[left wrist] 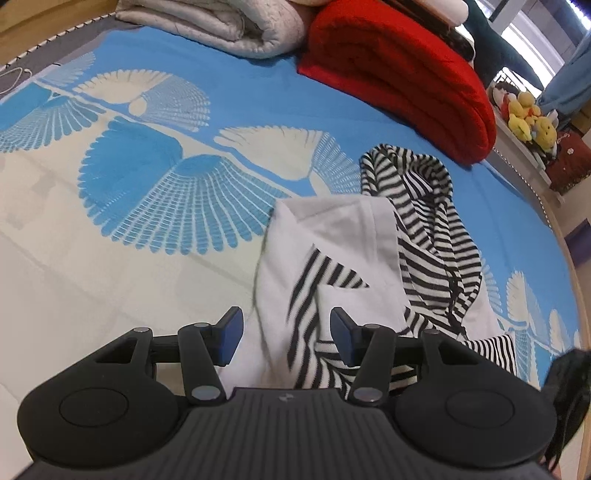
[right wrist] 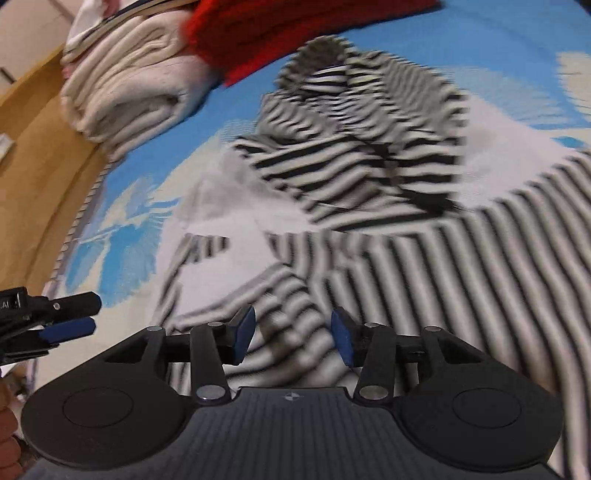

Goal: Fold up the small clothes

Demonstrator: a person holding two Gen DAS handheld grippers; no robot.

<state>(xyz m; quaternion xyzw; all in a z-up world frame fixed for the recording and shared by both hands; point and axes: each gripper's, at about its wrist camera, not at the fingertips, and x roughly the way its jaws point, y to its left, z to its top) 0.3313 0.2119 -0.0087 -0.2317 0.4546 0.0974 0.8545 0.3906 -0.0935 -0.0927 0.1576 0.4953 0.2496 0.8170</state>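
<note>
A black-and-white striped garment [left wrist: 424, 236] with white panels lies crumpled on the blue and cream bedspread [left wrist: 147, 184]. My left gripper [left wrist: 286, 332] hovers over its near white-and-striped end, jaws open, the blue pads clear of the cloth on either side. In the right wrist view the same striped garment [right wrist: 369, 166] fills the blurred middle. My right gripper [right wrist: 293, 338] is open just above a striped fold, with nothing pinched. The left gripper [right wrist: 90, 314] shows at the left edge of that view, beside the garment.
A folded red blanket [left wrist: 399, 74] and a folded white quilt [left wrist: 221, 26] lie at the far side of the bed. Plush toys [left wrist: 528, 118] sit on a shelf beyond the right edge. A wooden surface [right wrist: 37, 166] borders the bed on the left.
</note>
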